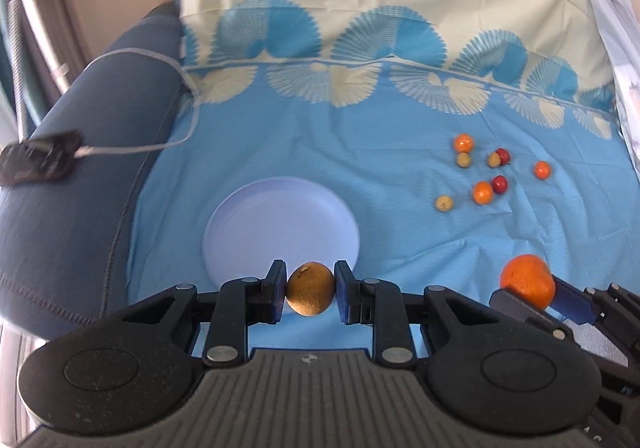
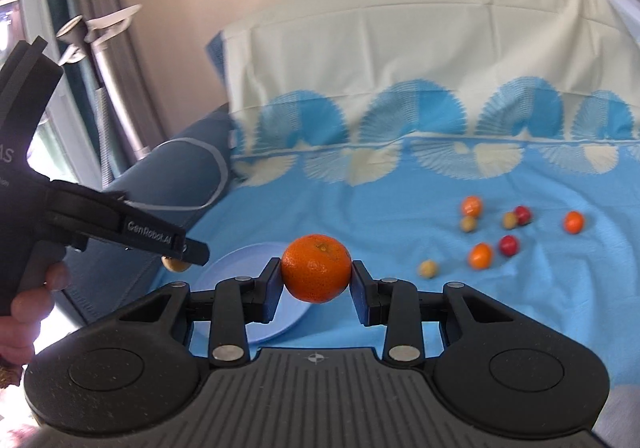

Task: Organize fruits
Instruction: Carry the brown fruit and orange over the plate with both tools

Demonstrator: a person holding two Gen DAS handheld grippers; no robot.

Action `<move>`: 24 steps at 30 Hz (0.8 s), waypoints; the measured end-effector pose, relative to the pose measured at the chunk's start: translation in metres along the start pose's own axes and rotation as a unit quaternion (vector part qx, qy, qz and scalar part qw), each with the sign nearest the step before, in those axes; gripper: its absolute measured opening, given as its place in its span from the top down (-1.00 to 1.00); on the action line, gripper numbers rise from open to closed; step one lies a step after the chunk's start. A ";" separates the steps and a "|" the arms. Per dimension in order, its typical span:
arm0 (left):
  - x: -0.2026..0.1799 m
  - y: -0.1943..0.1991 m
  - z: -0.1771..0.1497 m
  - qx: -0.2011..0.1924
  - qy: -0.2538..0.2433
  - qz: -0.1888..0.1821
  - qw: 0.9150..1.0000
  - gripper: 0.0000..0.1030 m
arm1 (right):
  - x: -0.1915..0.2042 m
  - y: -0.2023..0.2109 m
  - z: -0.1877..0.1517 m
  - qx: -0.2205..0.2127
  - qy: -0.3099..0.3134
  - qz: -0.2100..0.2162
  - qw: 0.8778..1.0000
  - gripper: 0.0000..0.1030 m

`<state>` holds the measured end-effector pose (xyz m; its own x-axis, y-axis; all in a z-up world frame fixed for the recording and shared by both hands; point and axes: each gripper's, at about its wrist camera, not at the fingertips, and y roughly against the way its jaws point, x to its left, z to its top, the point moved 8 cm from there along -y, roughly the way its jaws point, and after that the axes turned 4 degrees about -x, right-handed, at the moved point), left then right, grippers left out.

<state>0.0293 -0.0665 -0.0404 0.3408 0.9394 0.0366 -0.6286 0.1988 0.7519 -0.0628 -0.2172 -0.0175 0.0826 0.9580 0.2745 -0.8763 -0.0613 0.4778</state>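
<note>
My left gripper is shut on a brown kiwi-like fruit, held in the air just in front of a pale blue plate that lies on the blue cloth. My right gripper is shut on an orange mandarin; the mandarin also shows at the lower right of the left wrist view. In the right wrist view the left gripper comes in from the left above the plate, the brown fruit peeking under its tip. Several small orange, red and tan fruits lie scattered to the right.
A blue patterned cloth covers a sofa seat and back. The dark blue armrest at the left carries a black device with a white cable. A person's hand grips the left tool. Curtains and metal poles stand far left.
</note>
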 end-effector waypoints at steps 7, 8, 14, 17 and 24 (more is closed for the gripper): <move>0.054 0.027 -0.044 0.007 0.045 0.019 0.999 0.45 | 0.063 0.014 -0.028 0.033 0.078 0.032 0.996 0.27; 0.059 0.029 -0.048 0.008 0.050 0.020 0.998 0.45 | 0.069 0.015 -0.029 0.033 0.092 0.034 0.995 0.27; 0.074 0.029 -0.059 0.010 0.065 0.025 0.998 0.46 | 0.092 0.017 -0.028 0.030 0.135 0.041 0.989 0.27; 0.076 0.029 -0.058 0.007 0.066 0.023 0.998 0.46 | 0.095 0.018 -0.030 0.033 0.141 0.039 0.989 0.27; 0.071 0.027 -0.055 0.006 0.066 0.018 0.998 0.45 | 0.092 0.014 -0.029 0.034 0.142 0.028 0.989 0.27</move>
<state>-0.0019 0.0208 -0.0543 0.2229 0.9746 -0.0230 -0.6300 0.1621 0.7595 -0.0814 -0.1217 -0.0096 -0.1114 0.9919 0.0610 -0.8409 -0.1268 0.5262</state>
